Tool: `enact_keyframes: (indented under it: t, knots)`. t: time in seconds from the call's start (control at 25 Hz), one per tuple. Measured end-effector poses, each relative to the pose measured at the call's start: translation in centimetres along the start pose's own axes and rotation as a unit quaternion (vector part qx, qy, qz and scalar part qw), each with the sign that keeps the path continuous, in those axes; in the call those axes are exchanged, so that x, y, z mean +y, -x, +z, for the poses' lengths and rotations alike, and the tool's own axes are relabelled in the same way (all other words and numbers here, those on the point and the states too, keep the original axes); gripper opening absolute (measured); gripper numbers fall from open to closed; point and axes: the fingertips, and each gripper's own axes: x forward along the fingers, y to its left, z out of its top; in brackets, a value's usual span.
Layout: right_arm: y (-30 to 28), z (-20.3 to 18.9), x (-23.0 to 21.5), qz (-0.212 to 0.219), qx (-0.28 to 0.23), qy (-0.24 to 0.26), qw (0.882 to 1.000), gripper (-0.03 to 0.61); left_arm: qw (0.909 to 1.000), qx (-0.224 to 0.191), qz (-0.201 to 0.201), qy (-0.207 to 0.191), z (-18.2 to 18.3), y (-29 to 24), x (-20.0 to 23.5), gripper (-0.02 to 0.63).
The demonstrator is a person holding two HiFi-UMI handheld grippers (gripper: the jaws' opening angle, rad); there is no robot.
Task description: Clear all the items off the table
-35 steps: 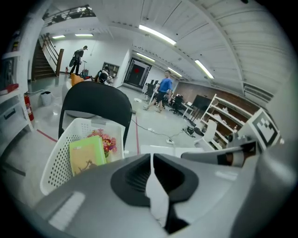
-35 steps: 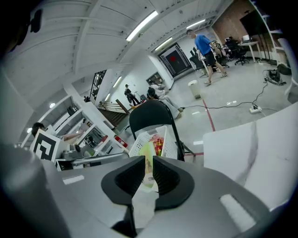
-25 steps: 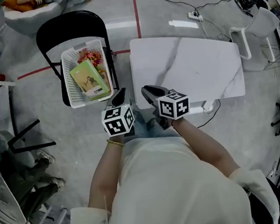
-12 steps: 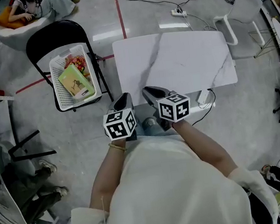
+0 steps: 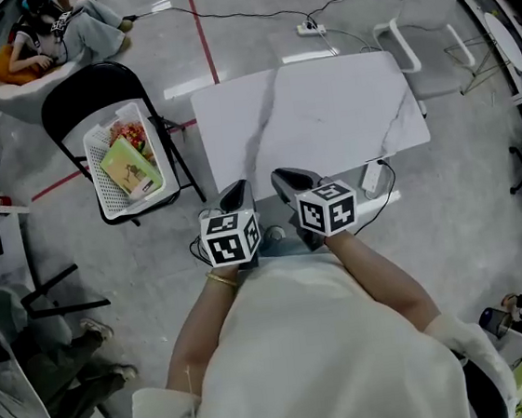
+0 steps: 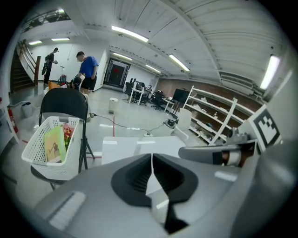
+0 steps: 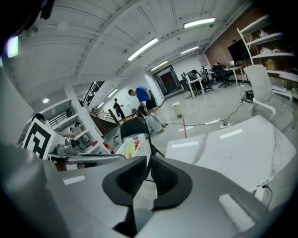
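The white marble table (image 5: pixel 325 112) has a bare top. A white basket (image 5: pixel 125 163) with a green book (image 5: pixel 130 169) and a red-patterned packet sits on a black folding chair (image 5: pixel 88 87) to the table's left. My left gripper (image 5: pixel 236 197) and right gripper (image 5: pixel 286 184) hang side by side just short of the table's near edge, both shut with nothing between the jaws. The left gripper view shows its shut jaws, with the basket (image 6: pixel 39 148) and table (image 6: pixel 139 146) beyond. The right gripper view shows the basket (image 7: pixel 135 146) and table (image 7: pixel 233 153).
A white chair (image 5: pixel 425 7) stands behind the table's right corner. A power strip (image 5: pixel 308 29) and cables lie on the floor behind the table, and a red tape line (image 5: pixel 211 59) crosses the floor. A white adapter (image 5: pixel 372 178) hangs at the table's front edge. People are at the far left.
Both grippers have drawn back a little from the table's near edge toward my body, still shut. The head view has shifted, so table and basket sit farther off and more to the left.
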Motion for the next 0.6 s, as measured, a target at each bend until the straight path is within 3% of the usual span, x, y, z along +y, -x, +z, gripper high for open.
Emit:
enact_keyframes:
  t: [0.2,0.6]
  knots:
    - [2.0,0.1,0.0,-0.019,-0.019,0.015,1.0,0.006,0.9994,-0.002,-0.012,-0.032,0.1,0.6,-1.5,0.012]
    - [3.2,-0.5,2.8,-0.008,-0.028,0.044,0.999,0.0,0.9989,0.0,-0.026,-0.039,0.0,2.3,-1.5,0.012]
